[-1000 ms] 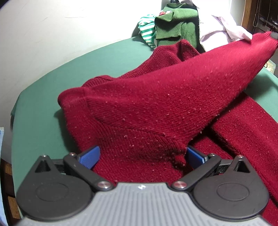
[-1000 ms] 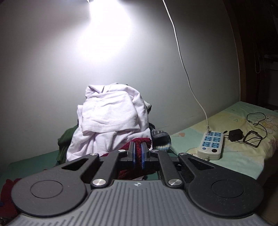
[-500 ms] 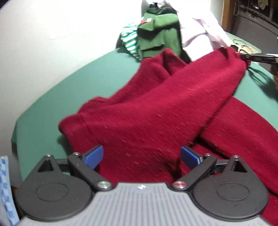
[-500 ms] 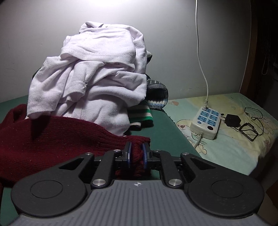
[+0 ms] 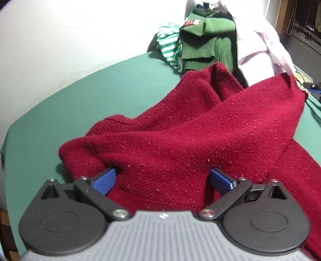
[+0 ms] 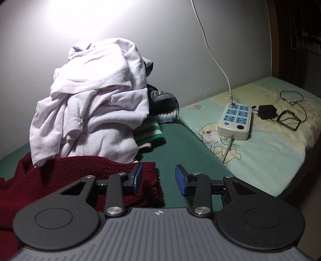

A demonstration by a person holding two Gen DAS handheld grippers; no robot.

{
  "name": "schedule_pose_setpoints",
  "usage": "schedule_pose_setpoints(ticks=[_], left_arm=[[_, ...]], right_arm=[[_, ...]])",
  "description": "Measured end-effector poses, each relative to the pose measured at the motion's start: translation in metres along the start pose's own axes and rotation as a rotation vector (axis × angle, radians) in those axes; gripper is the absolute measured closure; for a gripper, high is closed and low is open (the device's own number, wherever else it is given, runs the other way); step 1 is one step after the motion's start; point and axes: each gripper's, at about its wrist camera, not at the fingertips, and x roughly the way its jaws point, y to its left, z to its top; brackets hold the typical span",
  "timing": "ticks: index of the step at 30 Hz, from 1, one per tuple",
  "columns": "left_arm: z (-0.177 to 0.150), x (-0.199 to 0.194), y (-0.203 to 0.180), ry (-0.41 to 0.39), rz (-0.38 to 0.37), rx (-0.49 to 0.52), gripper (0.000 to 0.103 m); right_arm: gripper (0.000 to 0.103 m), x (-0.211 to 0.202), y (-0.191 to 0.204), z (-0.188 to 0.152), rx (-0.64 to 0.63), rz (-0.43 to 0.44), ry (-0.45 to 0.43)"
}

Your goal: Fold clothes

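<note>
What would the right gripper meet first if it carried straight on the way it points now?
Probably the bare green cover ahead of the right gripper, whose jaws have just been opening. The red sweater's cuff lies at the left pad, released. Depth is unclear.

Pale wall (image 6: 180, 40), glaring light (image 6: 84, 12)

Sweater (image 5: 180, 140) spread on the table (image 5: 80, 104), clothes pile (image 6: 90, 104) behind it against the wall, power strip (image 6: 234, 120) on the bed (image 6: 270, 150) right of the table
</note>
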Motion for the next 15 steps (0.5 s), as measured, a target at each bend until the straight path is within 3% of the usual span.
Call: schedule_pose_setpoints(ticks=[5,12,15], left_arm=[[0.006,-0.019,0.012,-0.042,-0.004,-0.024,0.006],[0.006,-0.007,0.010,0.000,0.004,-0.007,0.007],[0.004,0.002,0.007,0.024,0.021,0.006,0.007]], right_arm=[[0.061,0.012,-0.009,-0.005,0.058,0.024,0.020],[0.056,0.027,-0.007,0.006,0.112,0.127,0.027],[0.057,0.032,-0.003,0.007,0.074,0.110,0.022]])
